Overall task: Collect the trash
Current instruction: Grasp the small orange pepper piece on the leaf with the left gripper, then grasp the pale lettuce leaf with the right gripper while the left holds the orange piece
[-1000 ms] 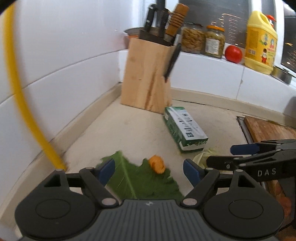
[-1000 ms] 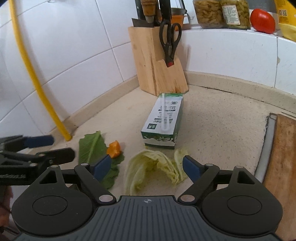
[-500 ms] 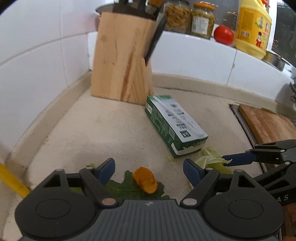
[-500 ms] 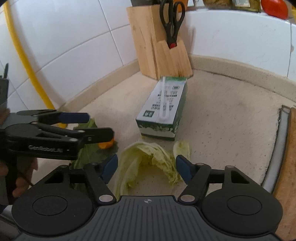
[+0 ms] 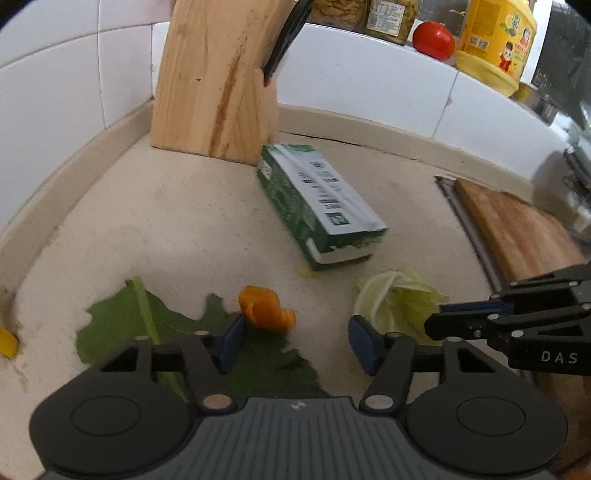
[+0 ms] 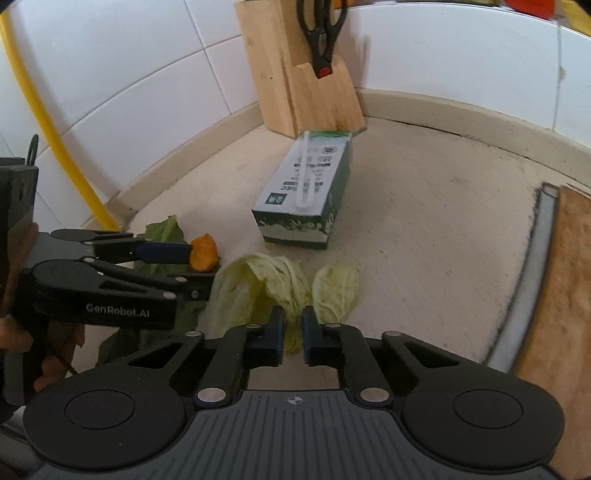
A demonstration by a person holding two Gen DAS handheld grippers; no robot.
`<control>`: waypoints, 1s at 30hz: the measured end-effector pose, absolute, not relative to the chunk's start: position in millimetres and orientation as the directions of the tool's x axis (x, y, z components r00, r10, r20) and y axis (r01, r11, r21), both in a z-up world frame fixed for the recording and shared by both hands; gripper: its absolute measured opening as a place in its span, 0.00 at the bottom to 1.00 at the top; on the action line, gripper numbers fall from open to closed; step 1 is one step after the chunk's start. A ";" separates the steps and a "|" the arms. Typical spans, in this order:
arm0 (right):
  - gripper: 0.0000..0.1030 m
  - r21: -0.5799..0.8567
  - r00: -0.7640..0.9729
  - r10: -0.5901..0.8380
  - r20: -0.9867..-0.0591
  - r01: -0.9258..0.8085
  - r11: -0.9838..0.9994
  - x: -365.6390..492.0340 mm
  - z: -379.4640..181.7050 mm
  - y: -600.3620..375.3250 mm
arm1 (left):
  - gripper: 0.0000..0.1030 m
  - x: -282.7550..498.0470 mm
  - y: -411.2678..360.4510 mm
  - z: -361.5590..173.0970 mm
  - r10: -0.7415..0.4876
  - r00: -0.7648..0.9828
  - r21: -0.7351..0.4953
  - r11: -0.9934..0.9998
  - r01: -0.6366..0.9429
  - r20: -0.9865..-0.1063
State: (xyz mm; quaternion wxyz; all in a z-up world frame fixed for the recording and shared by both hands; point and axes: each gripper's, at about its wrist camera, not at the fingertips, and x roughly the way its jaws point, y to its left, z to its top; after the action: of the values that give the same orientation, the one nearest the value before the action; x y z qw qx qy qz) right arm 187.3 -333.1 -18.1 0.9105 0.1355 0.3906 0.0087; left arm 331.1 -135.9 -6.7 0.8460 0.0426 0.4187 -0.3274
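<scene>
An orange peel [image 5: 266, 308] lies on a dark green leaf [image 5: 147, 325] on the beige counter. My left gripper [image 5: 295, 341] is open, low over the leaf, with the peel just ahead of its left finger; it also shows in the right wrist view [image 6: 184, 266]. A pale cabbage leaf [image 6: 266, 288] lies to the right. My right gripper [image 6: 293, 328] is shut on the near edge of the cabbage leaf [image 5: 395, 301]. A green and white carton [image 5: 321, 210] lies on its side behind the scraps [image 6: 306, 192].
A wooden knife block [image 5: 218, 81] with scissors [image 6: 321, 33] stands in the back corner. A wooden cutting board [image 5: 517, 229] lies at the right. Jars, a tomato [image 5: 433, 40] and a yellow bottle [image 5: 495, 40] sit on the ledge. A yellow pipe [image 6: 48, 129] runs down the left wall.
My right gripper has closed from wide open onto the cabbage leaf. My left gripper has moved forward and lower toward the orange peel.
</scene>
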 end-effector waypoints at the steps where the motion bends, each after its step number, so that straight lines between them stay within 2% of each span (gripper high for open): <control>1: 0.09 0.257 0.693 0.123 -0.711 0.092 0.962 184.0 -16.9 -333.9 | 0.48 327.8 -136.2 -5.2 -0.533 0.422 -0.221 0.774 0.594 -0.733; 6: 0.10 0.257 0.693 0.121 -0.710 0.096 0.962 166.6 -9.0 -340.7 | 0.51 323.1 -136.4 2.7 -0.536 0.438 -0.217 0.776 0.593 -0.722; 9: 0.20 0.257 0.707 0.112 -0.699 0.102 0.961 168.5 -9.1 -344.5 | 0.54 336.1 -130.1 1.2 -0.512 0.463 -0.243 0.817 0.523 -0.723; 10: 0.30 0.260 0.710 0.106 -0.696 0.112 0.959 171.0 -9.7 -345.6 | 0.57 339.9 -128.2 -0.1 -0.508 0.463 -0.256 0.826 0.502 -0.726; 11: 0.47 0.270 0.715 0.108 -0.691 0.117 0.956 173.1 -10.1 -346.8 | 0.57 343.1 -127.0 -1.6 -0.506 0.461 -0.266 0.830 0.489 -0.729; 13: 0.58 0.286 0.729 0.117 -0.674 0.112 0.952 177.0 -10.9 -347.3 | 0.57 346.9 -129.4 -5.3 -0.496 0.464 -0.262 0.837 0.480 -0.734; 18: 0.64 0.260 0.735 0.113 -0.669 0.088 0.962 186.1 -15.3 -337.4 | 0.56 351.0 -139.4 -9.6 -0.487 0.480 -0.237 0.838 0.491 -0.730; 21: 0.69 0.264 0.734 0.121 -0.668 0.082 0.961 187.3 -15.4 -334.5 | 0.45 349.8 -142.8 -9.7 -0.473 0.483 -0.208 0.838 0.504 -0.736; 27: 0.69 0.255 0.740 0.105 -0.665 0.093 0.963 185.2 -14.3 -334.8 | 0.19 343.9 -135.9 -8.2 -0.430 0.491 -0.159 0.852 0.499 -0.758; 30: 0.69 0.259 0.740 0.111 -0.663 0.087 0.962 186.8 -14.8 -332.9 | 0.16 345.2 -132.8 -7.5 -0.418 0.490 -0.164 0.862 0.480 -0.765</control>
State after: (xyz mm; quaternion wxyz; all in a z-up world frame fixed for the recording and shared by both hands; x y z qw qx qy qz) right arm 186.8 -332.9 -14.8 0.9226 0.1377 0.3603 0.0064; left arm 345.2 -132.8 -7.5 0.8623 0.0358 0.4328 -0.2603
